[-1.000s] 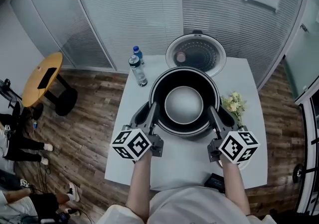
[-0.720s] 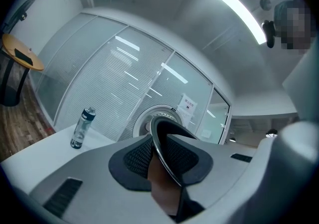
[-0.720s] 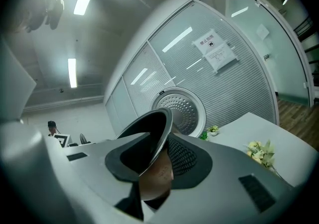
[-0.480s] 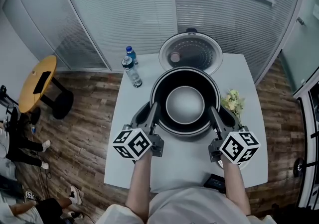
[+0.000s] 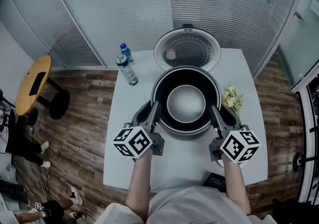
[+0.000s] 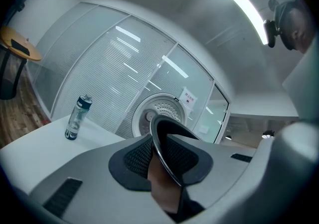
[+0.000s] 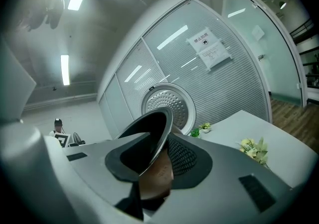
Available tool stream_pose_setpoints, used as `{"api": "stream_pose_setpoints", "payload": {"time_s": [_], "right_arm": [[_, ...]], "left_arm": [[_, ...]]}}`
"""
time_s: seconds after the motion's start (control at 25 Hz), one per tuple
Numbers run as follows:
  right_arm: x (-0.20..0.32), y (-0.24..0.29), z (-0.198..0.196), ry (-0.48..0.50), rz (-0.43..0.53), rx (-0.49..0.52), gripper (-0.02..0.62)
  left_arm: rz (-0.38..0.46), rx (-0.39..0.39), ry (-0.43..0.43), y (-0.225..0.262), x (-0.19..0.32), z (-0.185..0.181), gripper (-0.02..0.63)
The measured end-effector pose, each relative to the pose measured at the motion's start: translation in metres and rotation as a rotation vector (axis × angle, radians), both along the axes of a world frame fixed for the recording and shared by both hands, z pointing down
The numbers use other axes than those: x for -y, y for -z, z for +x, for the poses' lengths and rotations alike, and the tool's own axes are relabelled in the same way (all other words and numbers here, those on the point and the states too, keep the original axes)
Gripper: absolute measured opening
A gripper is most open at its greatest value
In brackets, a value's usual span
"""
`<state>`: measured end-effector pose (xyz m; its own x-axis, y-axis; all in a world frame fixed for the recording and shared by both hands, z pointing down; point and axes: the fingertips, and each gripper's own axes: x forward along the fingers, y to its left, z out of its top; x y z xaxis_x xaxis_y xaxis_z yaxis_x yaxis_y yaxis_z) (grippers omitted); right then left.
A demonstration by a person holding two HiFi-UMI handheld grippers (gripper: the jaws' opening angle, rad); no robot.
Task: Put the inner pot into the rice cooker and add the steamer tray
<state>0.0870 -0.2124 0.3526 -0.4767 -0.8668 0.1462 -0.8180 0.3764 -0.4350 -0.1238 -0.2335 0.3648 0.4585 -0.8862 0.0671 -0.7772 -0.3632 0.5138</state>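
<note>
The black inner pot (image 5: 185,101), with a grey bottom inside, hangs level over the white table (image 5: 124,133), held by its rim on both sides. My left gripper (image 5: 153,112) is shut on the left rim, which runs as a thin edge between its pads (image 6: 162,153). On the opposite rim my right gripper (image 5: 215,114) is shut the same way (image 7: 154,156). The rice cooker's open round lid (image 5: 187,49) stands just behind the pot; the pot hides the cooker body. No steamer tray shows in any view.
A water bottle (image 5: 125,68) stands at the table's back left, also seen in the left gripper view as the bottle (image 6: 76,118). Pale flowers (image 5: 232,99) lie at the right edge. A yellow round side table (image 5: 32,84) stands on the wooden floor at left. Glass walls close off the back.
Both grippers have carried the pot a little forward and down towards the cooker lid. The grips on the rim are the same.
</note>
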Motion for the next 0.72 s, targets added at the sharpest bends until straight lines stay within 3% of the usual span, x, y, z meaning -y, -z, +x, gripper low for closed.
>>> {"api": "stream_pose_setpoints", "payload": {"time_s": [0.72], "right_arm": [[0.015, -0.027, 0.009, -0.017, -0.056, 0.001, 0.118]], "left_arm": [[-0.045, 0.014, -0.023, -0.025, 0.017, 0.009, 0.087]]}}
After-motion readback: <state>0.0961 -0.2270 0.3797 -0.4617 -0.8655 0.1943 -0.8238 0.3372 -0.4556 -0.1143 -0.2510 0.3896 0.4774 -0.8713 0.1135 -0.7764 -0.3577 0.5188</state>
